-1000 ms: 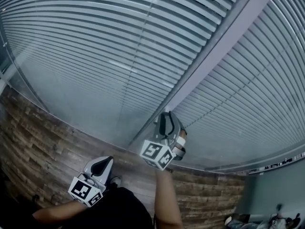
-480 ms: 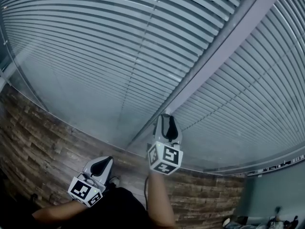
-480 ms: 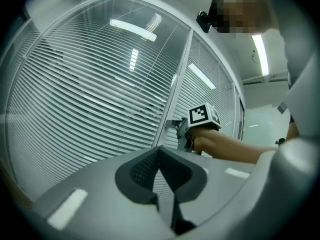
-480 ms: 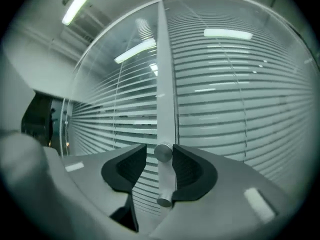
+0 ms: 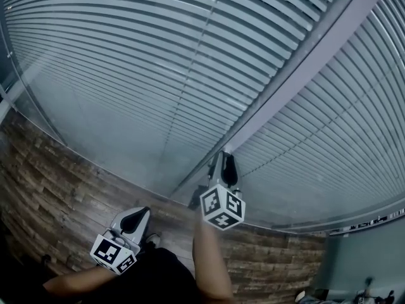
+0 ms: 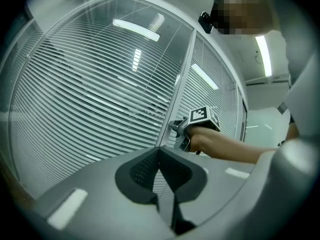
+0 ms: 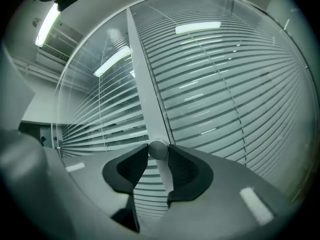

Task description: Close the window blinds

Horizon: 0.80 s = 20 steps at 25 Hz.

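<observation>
The window blinds (image 5: 158,75) fill most of the head view, their grey horizontal slats spanning two panels, one across the upper left and one down the right side, and dark gaps show between the slats in the left gripper view. A pale upright post (image 5: 297,68) separates the panels, running from the upper right corner down toward the centre. At its lower part sits a small round knob (image 7: 158,147), and the right gripper (image 7: 159,153) has this knob between its tips, both pads against it, with the jaws closing. Its marker cube (image 5: 223,206) and the person's forearm (image 5: 212,258) lie just below centre in the head view. The glass (image 7: 235,84) in front of the slats carries reflections of long strip lights (image 7: 197,28). Below the panels, a floor (image 5: 57,182) of brown wood-look planks crosses the lower left of the frame. The left gripper (image 6: 160,151) hangs low at the lower left, well apart from the post, its jaws pressed together with nothing between them
</observation>
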{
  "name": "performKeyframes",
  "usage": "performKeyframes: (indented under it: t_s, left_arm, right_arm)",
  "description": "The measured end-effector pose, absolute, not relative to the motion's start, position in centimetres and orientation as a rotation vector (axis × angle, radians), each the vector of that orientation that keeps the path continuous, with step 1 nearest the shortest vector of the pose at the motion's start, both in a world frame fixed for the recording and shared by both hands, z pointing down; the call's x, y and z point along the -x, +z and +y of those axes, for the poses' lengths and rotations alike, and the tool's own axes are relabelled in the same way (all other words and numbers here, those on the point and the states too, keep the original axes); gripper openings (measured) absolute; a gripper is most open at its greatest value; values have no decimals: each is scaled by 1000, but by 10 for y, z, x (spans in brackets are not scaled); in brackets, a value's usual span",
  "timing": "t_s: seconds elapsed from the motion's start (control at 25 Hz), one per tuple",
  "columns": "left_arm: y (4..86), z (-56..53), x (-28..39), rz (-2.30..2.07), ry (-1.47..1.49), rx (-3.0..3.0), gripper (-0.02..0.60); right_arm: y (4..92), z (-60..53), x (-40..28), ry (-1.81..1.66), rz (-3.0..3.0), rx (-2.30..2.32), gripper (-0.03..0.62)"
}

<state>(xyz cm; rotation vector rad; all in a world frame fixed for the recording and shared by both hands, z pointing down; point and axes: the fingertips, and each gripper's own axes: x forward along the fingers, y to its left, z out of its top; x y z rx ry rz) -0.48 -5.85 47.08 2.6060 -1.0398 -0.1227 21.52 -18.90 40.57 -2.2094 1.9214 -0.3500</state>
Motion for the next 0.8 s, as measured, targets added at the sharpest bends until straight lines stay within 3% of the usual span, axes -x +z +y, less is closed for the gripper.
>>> performKeyframes:
  t_s: [0.4, 0.8]
  left_arm:
    - [469, -58, 9, -1056, -129, -2603, 0]
    - [464, -51, 6, -1045, -157, -2625, 0]
  right_arm:
    - [405, -191, -213, -105, 2113, 2371, 129]
    - [405, -191, -204, 502, 2386, 2686, 127]
